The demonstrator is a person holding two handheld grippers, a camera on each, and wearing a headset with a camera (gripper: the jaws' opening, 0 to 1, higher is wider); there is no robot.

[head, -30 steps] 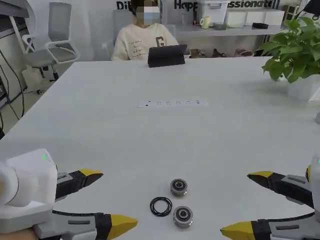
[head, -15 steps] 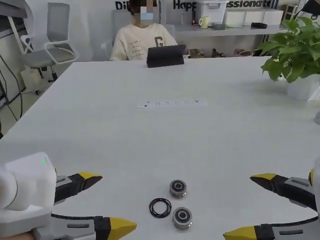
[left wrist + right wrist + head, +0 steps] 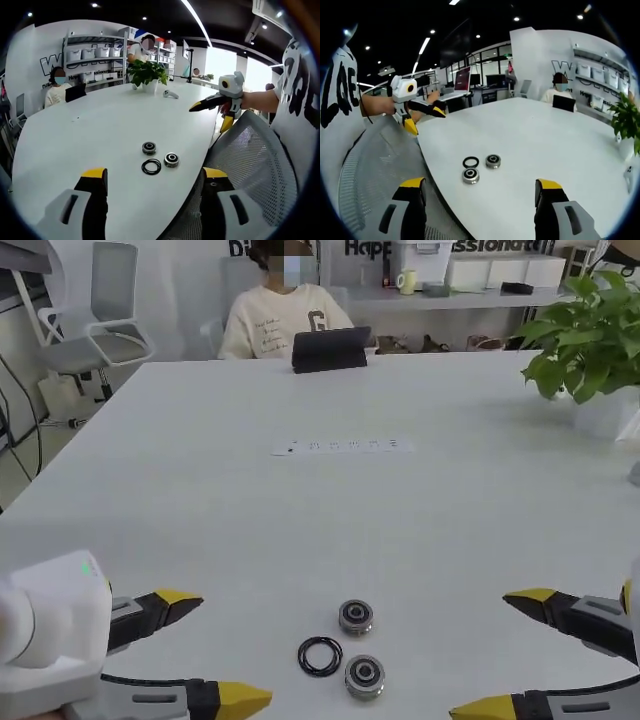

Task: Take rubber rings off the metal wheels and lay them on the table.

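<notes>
Two small metal wheels with dark rims lie near the table's front edge, one (image 3: 356,616) farther and one (image 3: 364,676) nearer. Just left of them, black rubber rings (image 3: 319,656) lie loose and flat, overlapping. My left gripper (image 3: 220,648) is open to the left of them, and my right gripper (image 3: 497,652) is open to the right; neither touches anything. The left gripper view shows the wheels (image 3: 149,147) (image 3: 171,159), the rings (image 3: 151,166) and the right gripper (image 3: 207,119) beyond. In the right gripper view the wheels (image 3: 493,160) (image 3: 470,175) flank the rings (image 3: 470,162).
A white power strip (image 3: 343,446) lies mid-table. A potted plant (image 3: 590,340) stands at the far right. A person sits at the far end behind a dark tablet (image 3: 331,350). An office chair (image 3: 105,320) stands at back left. A mesh chair (image 3: 245,165) sits beside the table's front edge.
The head view has shifted a little. Both grippers stay open and apart, slightly lower in the picture. The wheels and rings lie where they were.
</notes>
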